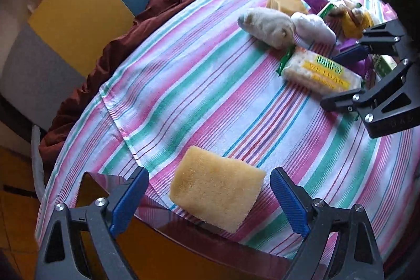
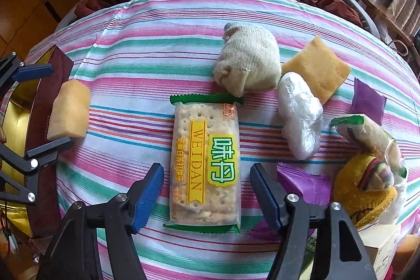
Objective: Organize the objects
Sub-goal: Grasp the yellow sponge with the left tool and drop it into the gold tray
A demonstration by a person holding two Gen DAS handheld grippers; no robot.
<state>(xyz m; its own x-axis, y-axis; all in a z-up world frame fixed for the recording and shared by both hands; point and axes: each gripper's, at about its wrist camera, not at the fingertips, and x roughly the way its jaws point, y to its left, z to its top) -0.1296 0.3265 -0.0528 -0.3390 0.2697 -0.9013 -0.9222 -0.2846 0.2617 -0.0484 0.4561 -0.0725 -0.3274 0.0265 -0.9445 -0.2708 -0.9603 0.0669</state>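
L gripper (image 1: pixel 207 198): my left tongs stand wide; blue pads either side of a yellow sponge (image 1: pixel 216 190), w/ a gap each side, so nothing gripped.
Sponge: lies flat at the near edge of the striped cloth (image 1: pixel 183 85), partly over the cloth's hem.
R gripper (image 2: pixel 207 197): my right tongs about half open, straddling the lower end of the cracker pack (image 2: pixel 204 162); pads look just clear of the wrapper, though contact is hard to judge here.
Cracker pack: flat on the cloth, lengthwise between the fingers, green crimped ends.
Cluster: rolled sock (image 2: pixel 246 64), white plastic bundle (image 2: pixel 299 117) and second sponge (image 2: pixel 317 70) beyond the pack; purple sachets (image 2: pixel 304 183) at right.
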